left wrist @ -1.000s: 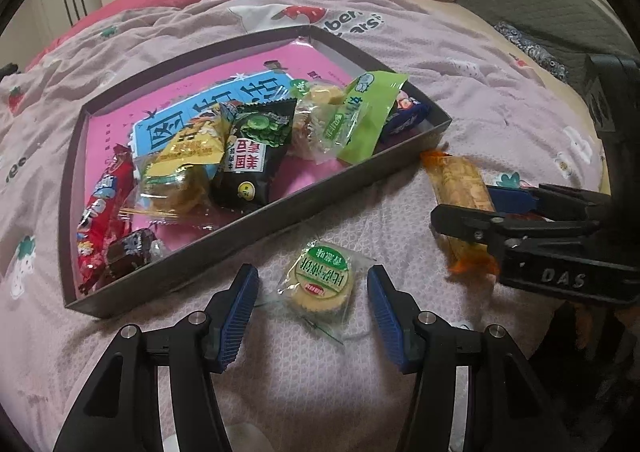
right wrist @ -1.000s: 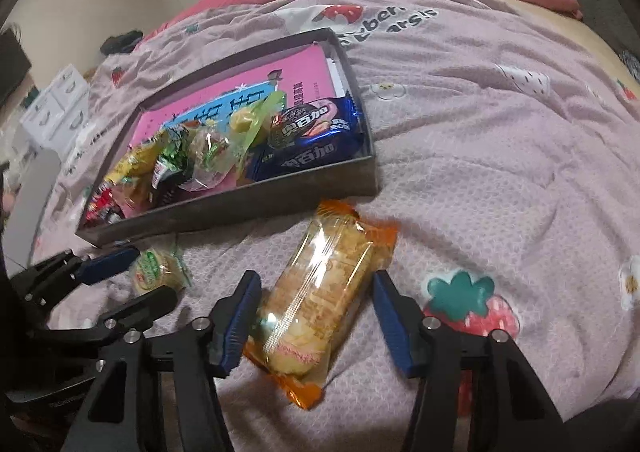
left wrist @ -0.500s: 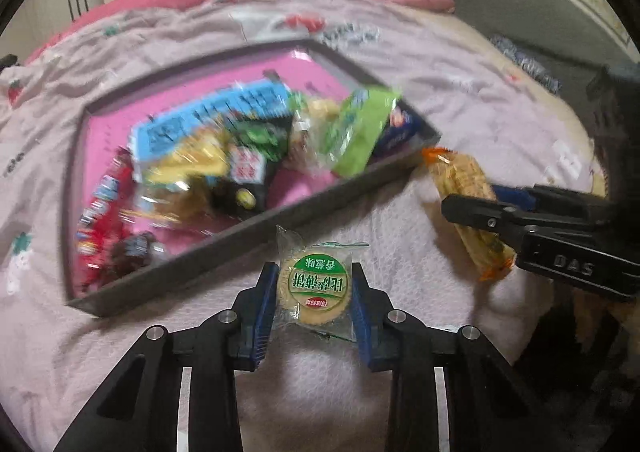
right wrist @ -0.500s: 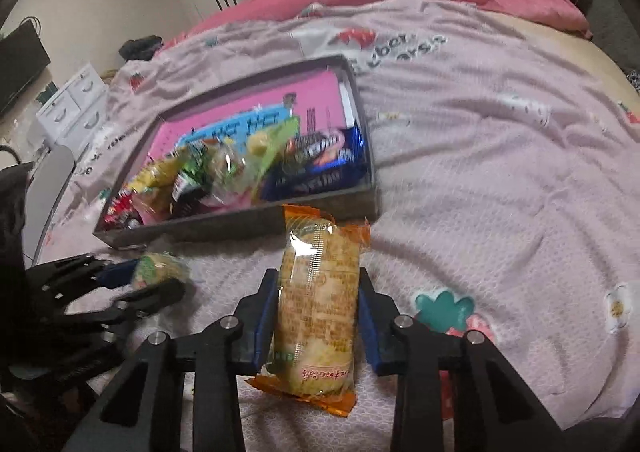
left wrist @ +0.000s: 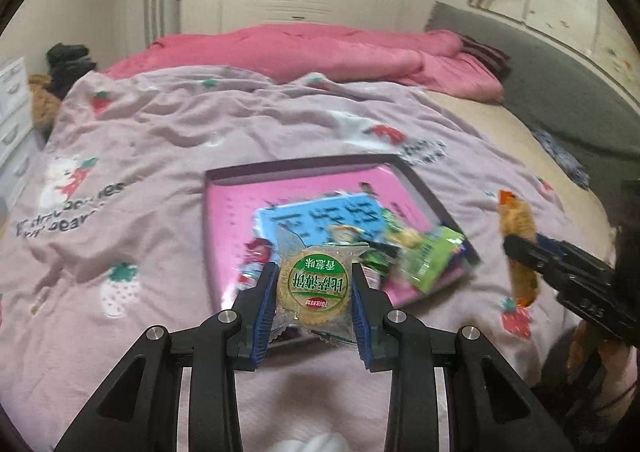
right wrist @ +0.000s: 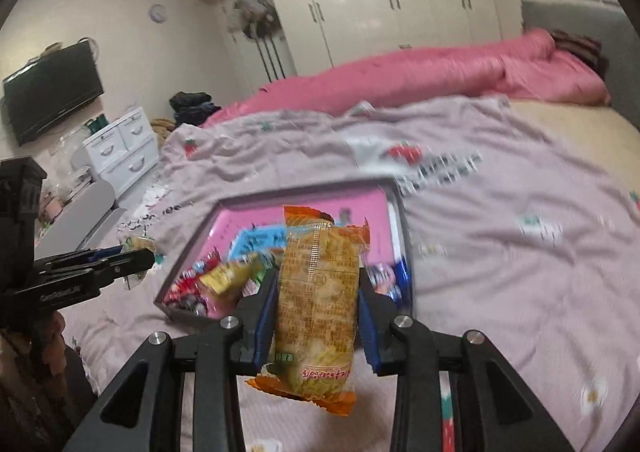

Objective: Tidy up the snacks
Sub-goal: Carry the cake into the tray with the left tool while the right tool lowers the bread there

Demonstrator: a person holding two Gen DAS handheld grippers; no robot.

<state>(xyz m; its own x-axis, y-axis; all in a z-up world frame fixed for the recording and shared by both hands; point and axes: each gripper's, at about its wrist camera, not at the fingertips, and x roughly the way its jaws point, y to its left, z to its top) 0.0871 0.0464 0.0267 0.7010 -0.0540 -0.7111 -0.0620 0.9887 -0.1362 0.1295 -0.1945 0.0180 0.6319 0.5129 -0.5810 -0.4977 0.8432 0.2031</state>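
The biscuit point(left wrist: 314, 289) and the orange pack point(right wrist: 318, 306) are both off the bed now; a second ago they lay on the blanket between spread jaws. The left tool point(left wrist: 314, 292) has closed on the biscuit's wrapper, the right tool point(right wrist: 318, 302) on the pack's long sides, and both have lifted. Each snack hangs in front of the tray point(left wrist: 248, 173), likely short of its near rim, though blur hinders judging. Dropping them in remains.
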